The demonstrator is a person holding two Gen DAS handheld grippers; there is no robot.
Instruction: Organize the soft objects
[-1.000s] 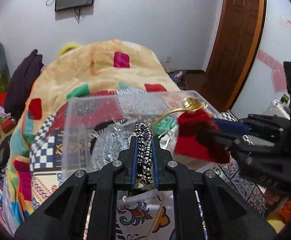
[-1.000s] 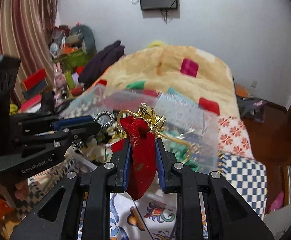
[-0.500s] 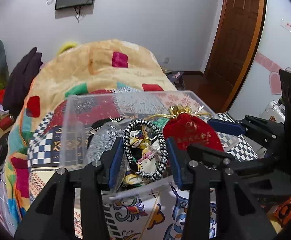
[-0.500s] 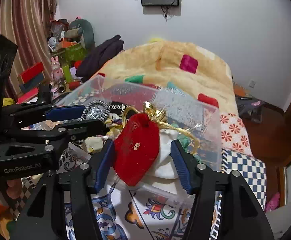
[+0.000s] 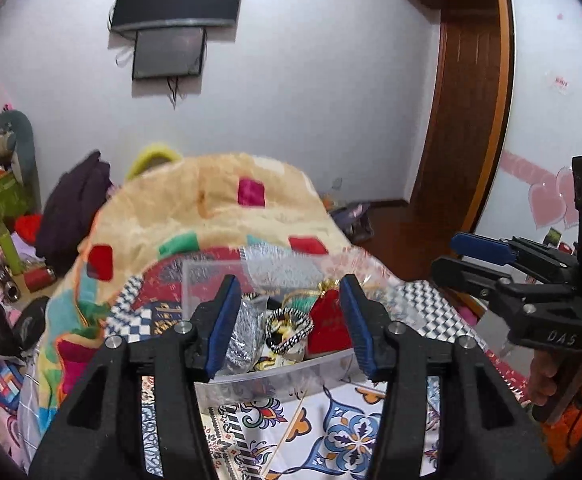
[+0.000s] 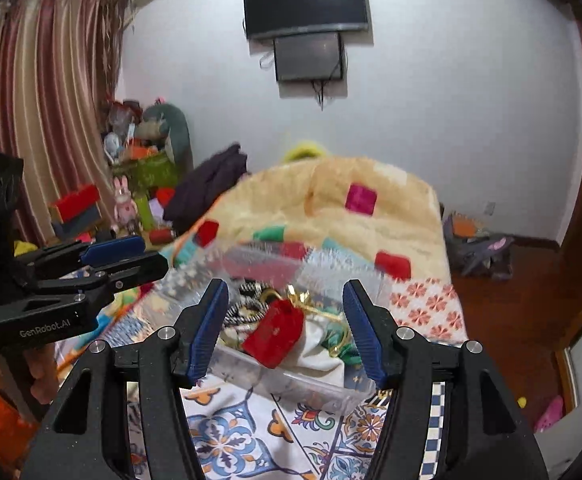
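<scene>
A clear plastic box (image 5: 251, 384) (image 6: 315, 388) stands on the patterned bedspread. A black-and-white braided cord ring (image 5: 289, 330) and a red drawstring pouch (image 5: 328, 326) (image 6: 275, 332) with a gold cord lie in it, among other soft items. My left gripper (image 5: 289, 330) is open and empty, held back from and above the box. My right gripper (image 6: 285, 330) is open and empty, also above the box's near side. Each gripper shows in the other's view, the right one (image 5: 479, 258) and the left one (image 6: 127, 256).
A beige patchwork blanket (image 5: 211, 208) is heaped on the bed behind the box. A dark garment (image 5: 71, 208) and cluttered shelves with toys (image 6: 139, 168) are at the left. A wooden door (image 5: 463, 120) and bare floor lie to the right.
Both grippers opened and let go: the cord ring and the red pouch dropped into the box. Both grippers then pulled back and up from the box.
</scene>
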